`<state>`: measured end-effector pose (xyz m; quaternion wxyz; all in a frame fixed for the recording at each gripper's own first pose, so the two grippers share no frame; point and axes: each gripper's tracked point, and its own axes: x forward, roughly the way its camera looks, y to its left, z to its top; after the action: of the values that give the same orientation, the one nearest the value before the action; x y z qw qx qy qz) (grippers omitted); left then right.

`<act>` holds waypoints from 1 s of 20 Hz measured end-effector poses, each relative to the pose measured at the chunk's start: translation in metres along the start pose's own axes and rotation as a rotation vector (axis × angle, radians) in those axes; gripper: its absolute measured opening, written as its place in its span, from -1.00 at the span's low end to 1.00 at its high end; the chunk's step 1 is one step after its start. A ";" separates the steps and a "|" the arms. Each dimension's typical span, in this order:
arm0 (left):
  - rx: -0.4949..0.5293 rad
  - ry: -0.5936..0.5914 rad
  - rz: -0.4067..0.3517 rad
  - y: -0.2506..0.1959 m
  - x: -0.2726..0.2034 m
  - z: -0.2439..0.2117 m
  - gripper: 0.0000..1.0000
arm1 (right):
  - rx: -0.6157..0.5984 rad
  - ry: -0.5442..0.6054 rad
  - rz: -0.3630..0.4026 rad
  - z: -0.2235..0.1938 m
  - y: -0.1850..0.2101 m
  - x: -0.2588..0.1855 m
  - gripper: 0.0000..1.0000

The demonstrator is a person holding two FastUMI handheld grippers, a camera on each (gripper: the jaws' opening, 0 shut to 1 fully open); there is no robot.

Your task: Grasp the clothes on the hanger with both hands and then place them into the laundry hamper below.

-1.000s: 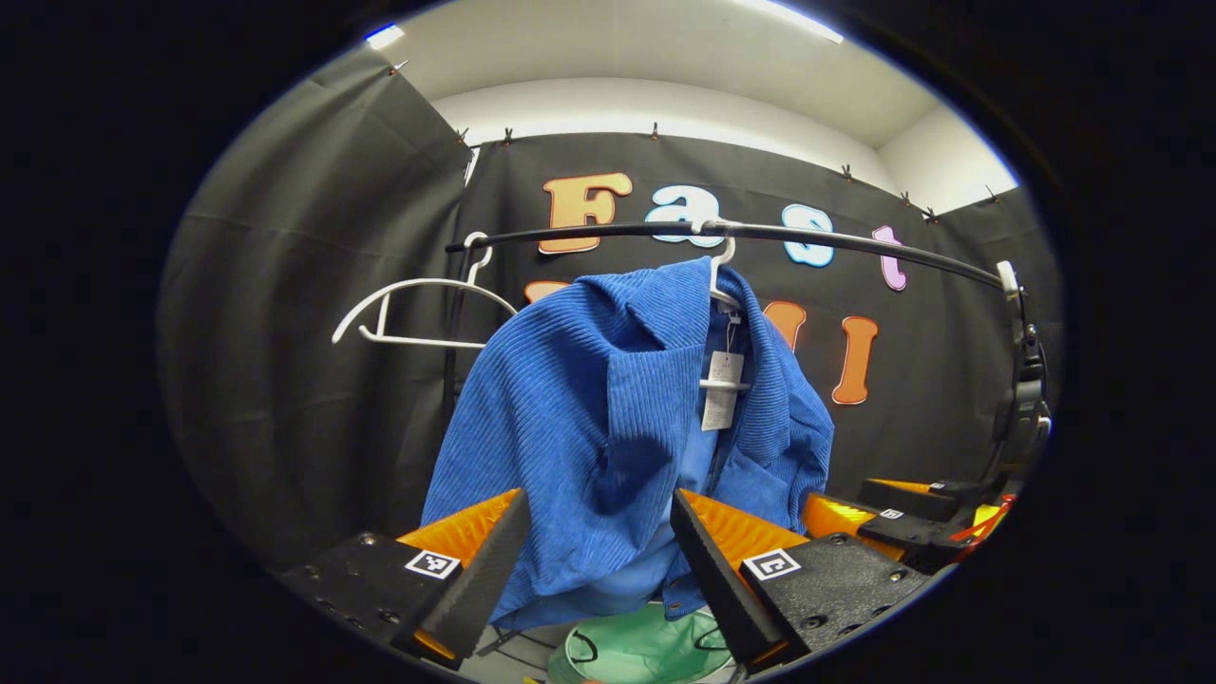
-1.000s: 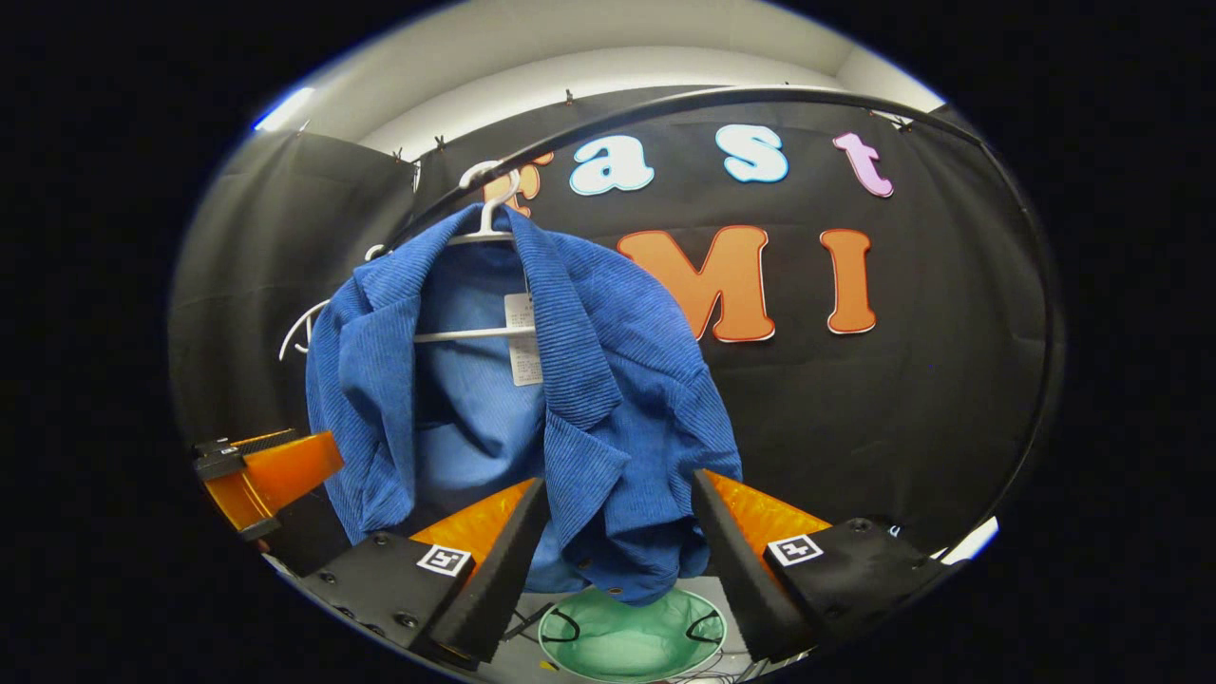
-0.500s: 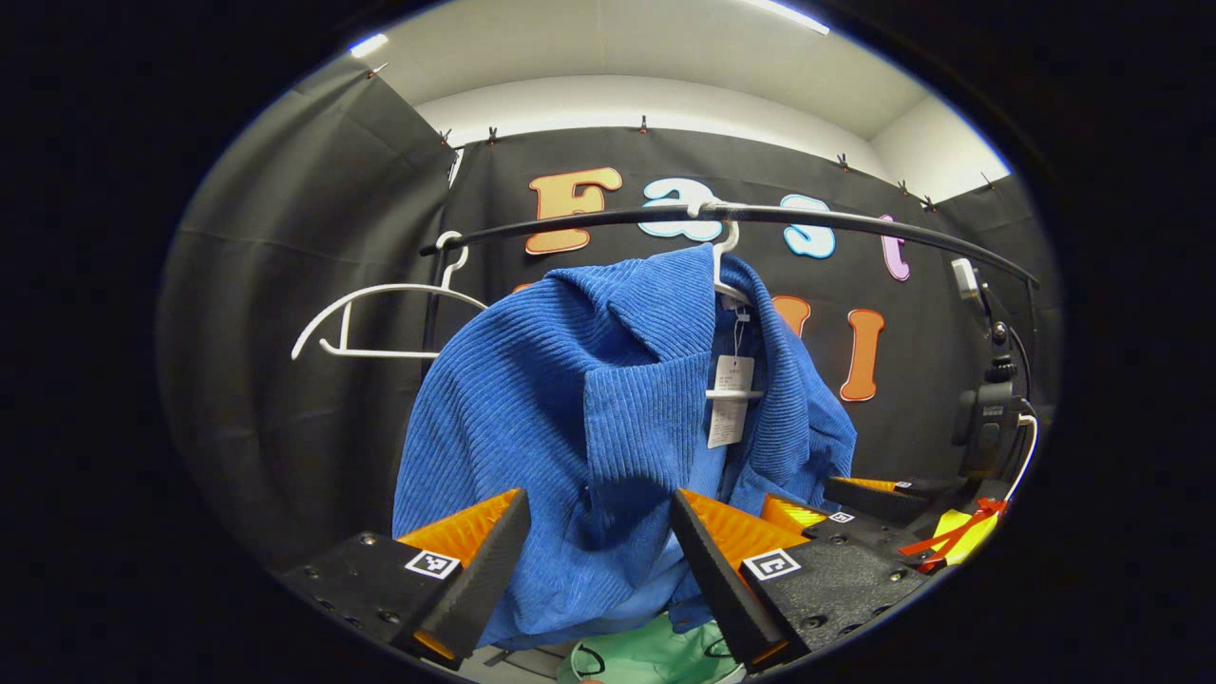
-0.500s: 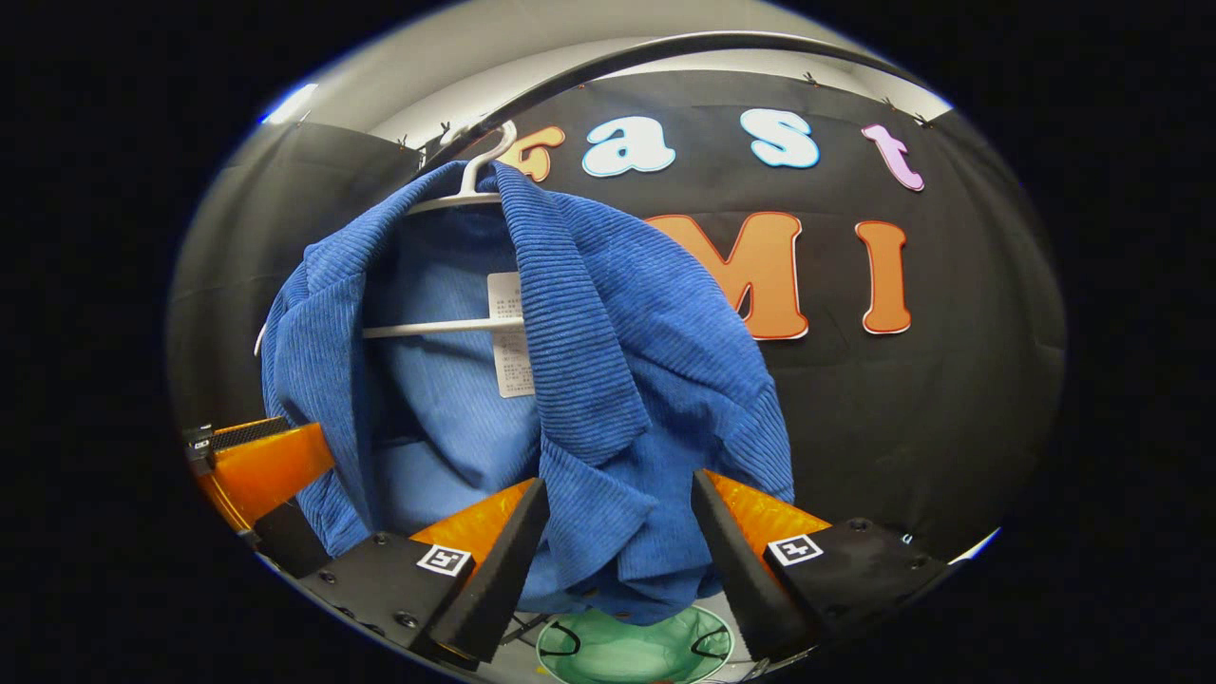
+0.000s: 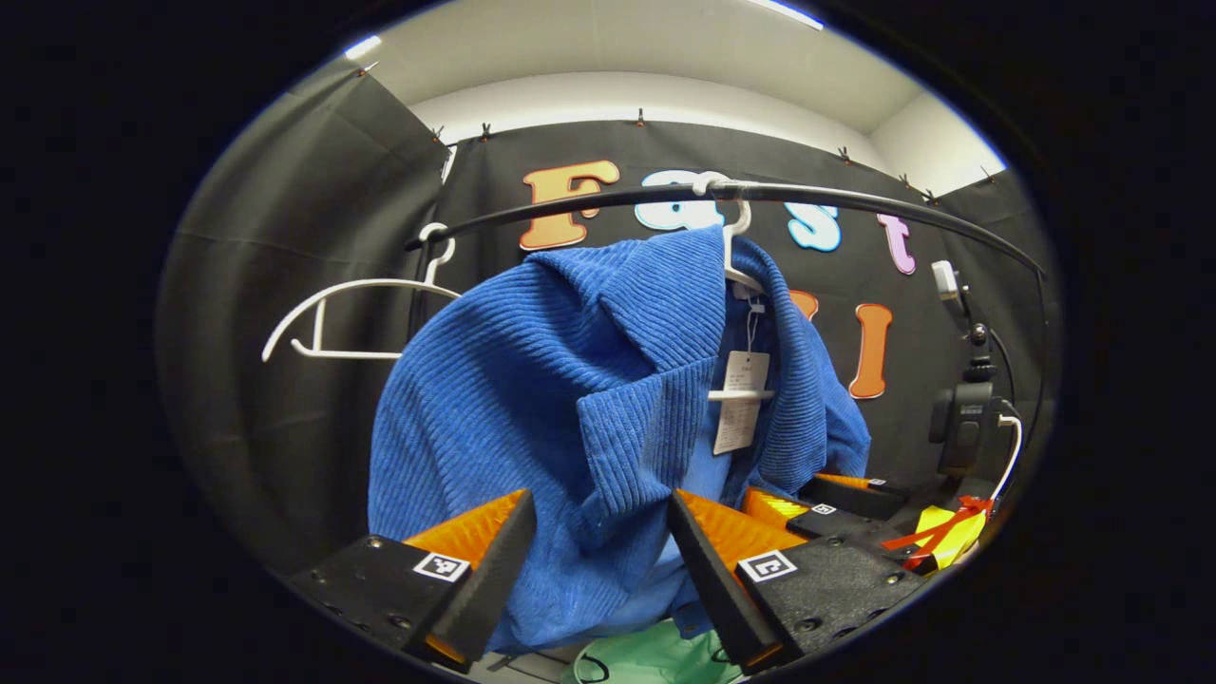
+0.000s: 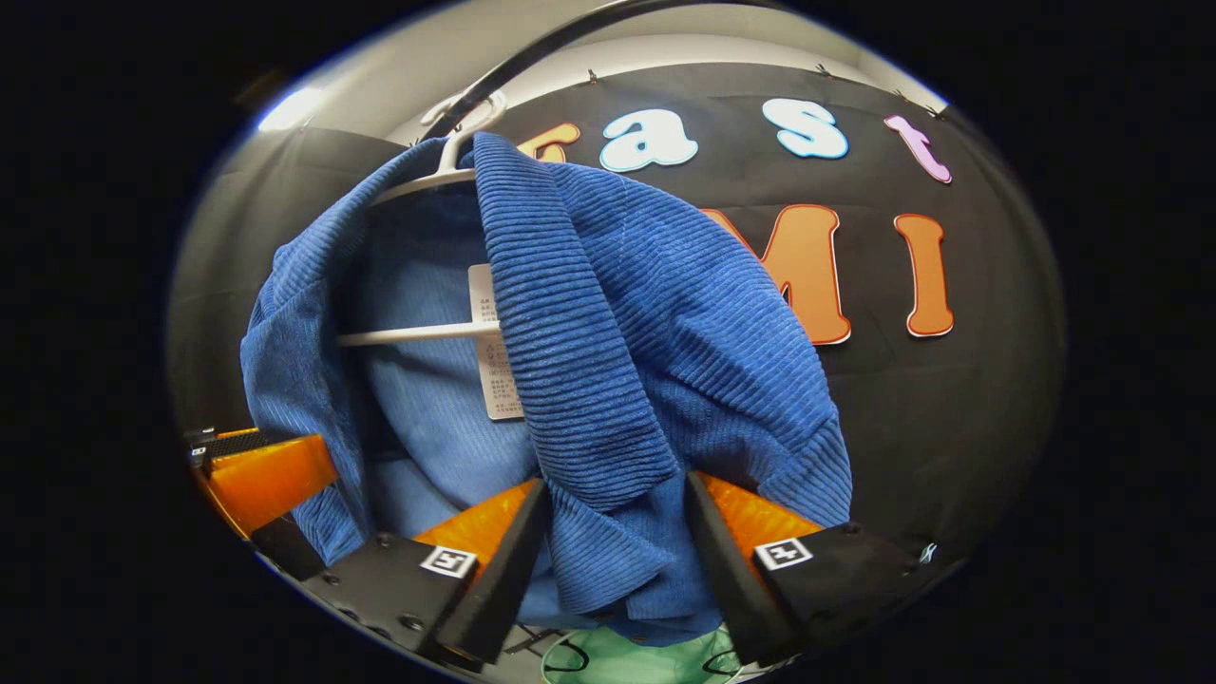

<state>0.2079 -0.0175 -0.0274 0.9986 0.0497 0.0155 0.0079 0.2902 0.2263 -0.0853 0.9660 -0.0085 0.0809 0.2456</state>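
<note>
My left gripper (image 5: 594,546) and right gripper (image 6: 613,537) both have jaws spread around the blue jacket (image 6: 608,342), not pinching. It hangs on its hanger (image 5: 736,285), mostly hiding the green hamper (image 5: 655,660) underneath.

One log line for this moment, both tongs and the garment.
phase: approach | left tongs: open, at blue jacket | right tongs: open, at hem | jacket on hanger | hamper below

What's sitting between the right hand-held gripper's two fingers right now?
In the right gripper view, the blue corduroy jacket's lower front fold hangs in the gap of the open right hand-held gripper; the fingers are not yet pressing it.
</note>
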 end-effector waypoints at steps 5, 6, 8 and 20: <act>0.056 -0.040 0.053 0.012 -0.002 0.012 -0.55 | 0.072 0.003 0.046 0.002 0.000 -0.004 -0.71; 0.060 -0.035 0.048 0.014 0.000 0.012 -0.70 | 0.074 0.006 0.057 0.002 -0.001 -0.007 -0.58; 0.048 0.006 0.006 0.006 -0.003 0.007 -1.00 | 0.068 0.002 0.066 0.005 -0.004 -0.012 -0.72; 0.033 -0.078 -0.047 0.018 -0.048 0.090 -0.96 | 0.340 -0.080 0.196 0.056 -0.025 -0.068 -0.84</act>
<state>0.1629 -0.0093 0.0654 0.9974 0.0661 -0.0222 -0.0178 0.2520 0.1754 -0.0193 0.9274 0.1722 0.0830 0.3217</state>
